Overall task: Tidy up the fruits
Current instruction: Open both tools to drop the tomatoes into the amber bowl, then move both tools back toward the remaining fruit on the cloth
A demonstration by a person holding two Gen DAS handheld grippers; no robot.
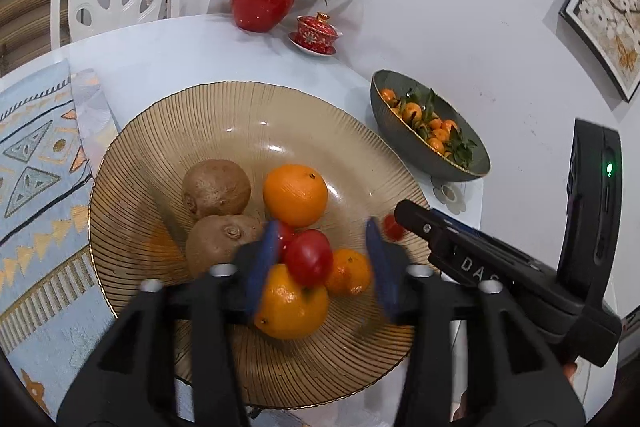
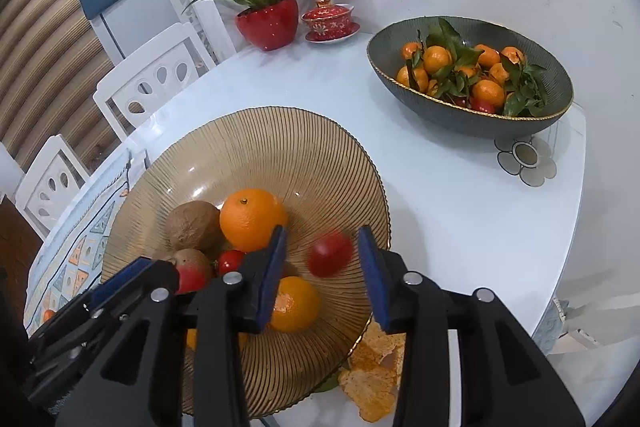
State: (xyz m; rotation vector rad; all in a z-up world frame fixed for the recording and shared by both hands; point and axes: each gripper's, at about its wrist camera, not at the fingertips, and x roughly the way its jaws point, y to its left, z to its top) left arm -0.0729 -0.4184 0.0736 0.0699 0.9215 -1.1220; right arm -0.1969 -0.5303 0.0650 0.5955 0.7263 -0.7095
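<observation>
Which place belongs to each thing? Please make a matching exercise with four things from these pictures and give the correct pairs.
Things:
1. small red fruit
2. leafy mandarins
3. orange peel
4. lidded red cup

Places:
A. in the dark green bowl
B. on a saucer beside the red plant pot
C. between the open fingers of the right gripper, above the amber glass bowl
D. on the table, at the near rim of the amber bowl

Pairs: 1-C, 2-A, 3-D, 4-B
</observation>
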